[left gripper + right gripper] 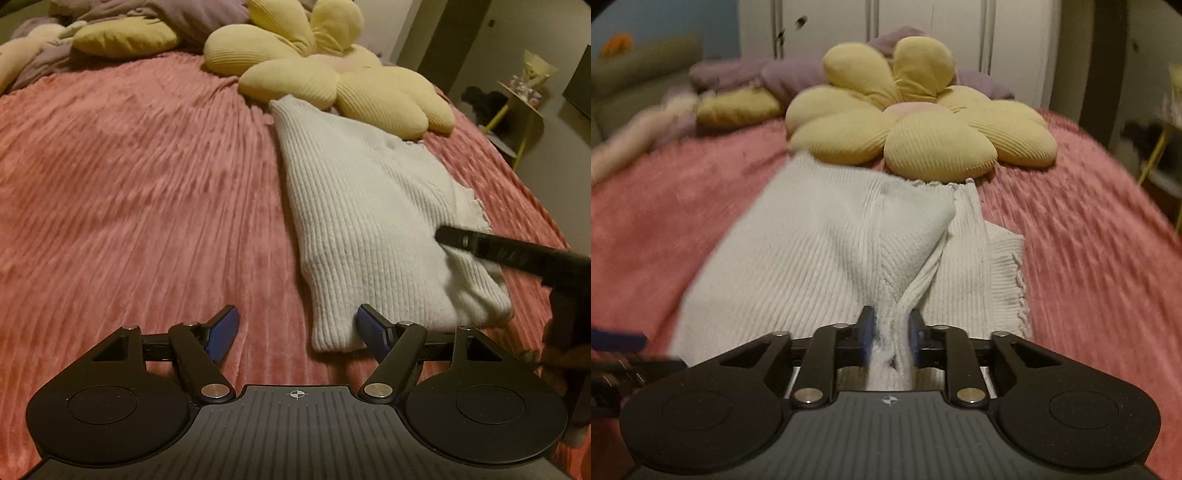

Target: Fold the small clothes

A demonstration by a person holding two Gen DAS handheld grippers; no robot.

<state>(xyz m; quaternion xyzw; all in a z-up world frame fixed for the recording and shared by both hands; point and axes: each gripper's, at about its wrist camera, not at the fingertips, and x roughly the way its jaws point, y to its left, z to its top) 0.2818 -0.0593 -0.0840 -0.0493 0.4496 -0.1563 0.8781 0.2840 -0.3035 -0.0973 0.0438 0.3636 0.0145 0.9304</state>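
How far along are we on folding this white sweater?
Partly done: the white sweater already lies folded narrow on the pink bedspread. In hand: the right gripper has a bunched fold between its fingers. The left gripper is open, empty, at the near corner. Left: the final fold.

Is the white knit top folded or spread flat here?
Partly folded: the white knit top has one side lapped over its middle, leaving a diagonal crease, with bunched fabric between the right gripper fingers.
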